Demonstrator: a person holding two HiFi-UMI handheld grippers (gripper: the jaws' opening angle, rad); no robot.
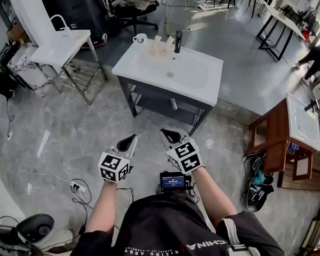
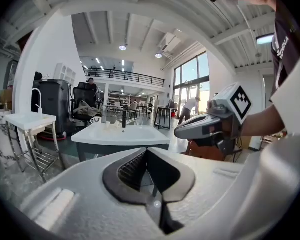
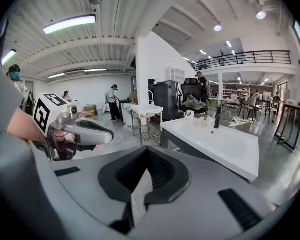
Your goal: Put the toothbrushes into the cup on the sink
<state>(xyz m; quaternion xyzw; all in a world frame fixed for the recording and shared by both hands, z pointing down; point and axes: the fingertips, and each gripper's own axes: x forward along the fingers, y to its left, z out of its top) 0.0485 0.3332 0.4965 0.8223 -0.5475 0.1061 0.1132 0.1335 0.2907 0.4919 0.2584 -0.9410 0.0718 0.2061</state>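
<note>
Cup (image 1: 140, 38) on sink (image 1: 149, 74), well beyond left gripper (image 1: 131, 138) and right gripper (image 1: 166, 133)

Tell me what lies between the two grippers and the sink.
Only bare grey floor, seen in the head view, separates the left gripper and right gripper from the sink.

Pale items (image 1: 162, 42) beside faucet (image 1: 177, 40): too small to identify.

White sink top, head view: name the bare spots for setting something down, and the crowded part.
Bare: on the white sink top, front rim and right end, plus the basin around its drain. Crowded: the back edge, with white cup, pale toothbrushes and black tap.
</note>
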